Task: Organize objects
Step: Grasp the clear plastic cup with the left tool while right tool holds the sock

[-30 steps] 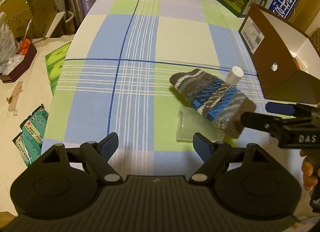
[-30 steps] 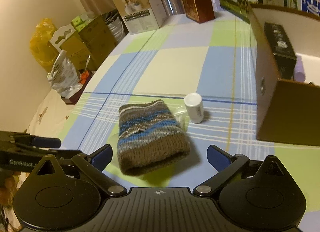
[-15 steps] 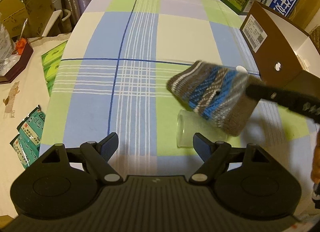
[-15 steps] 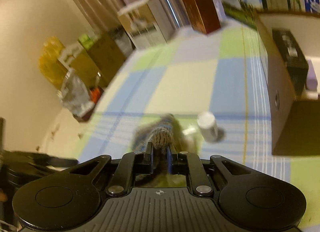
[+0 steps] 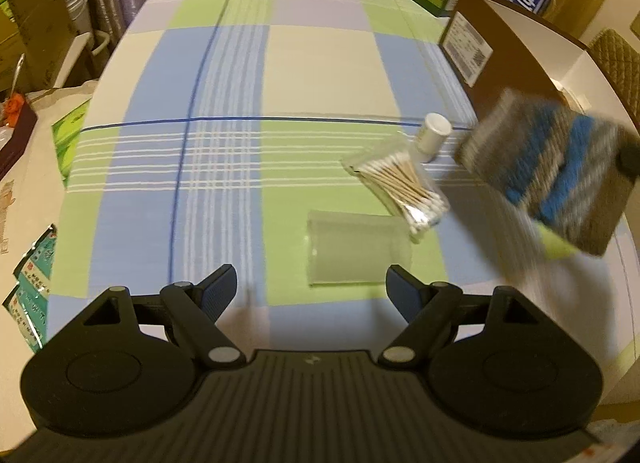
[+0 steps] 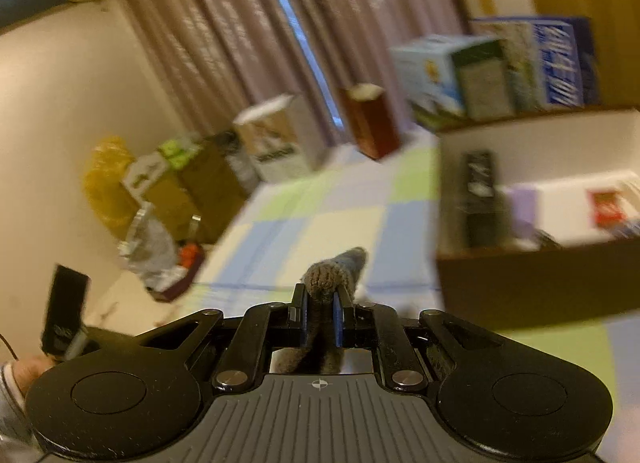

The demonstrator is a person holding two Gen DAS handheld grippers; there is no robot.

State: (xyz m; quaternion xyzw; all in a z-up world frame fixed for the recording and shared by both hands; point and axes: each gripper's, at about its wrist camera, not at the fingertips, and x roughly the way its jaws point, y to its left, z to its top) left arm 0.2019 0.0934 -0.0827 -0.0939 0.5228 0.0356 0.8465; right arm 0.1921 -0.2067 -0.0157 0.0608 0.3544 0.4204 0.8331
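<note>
Left wrist: knit hat now lifted, uncovering cotton swabs.

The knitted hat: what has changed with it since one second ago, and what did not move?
The right gripper closed on the knitted hat and lifted it off the table toward the brown box, uncovering a pack of cotton swabs. The left gripper stayed open; the clear cup and white bottle stayed put.
</note>
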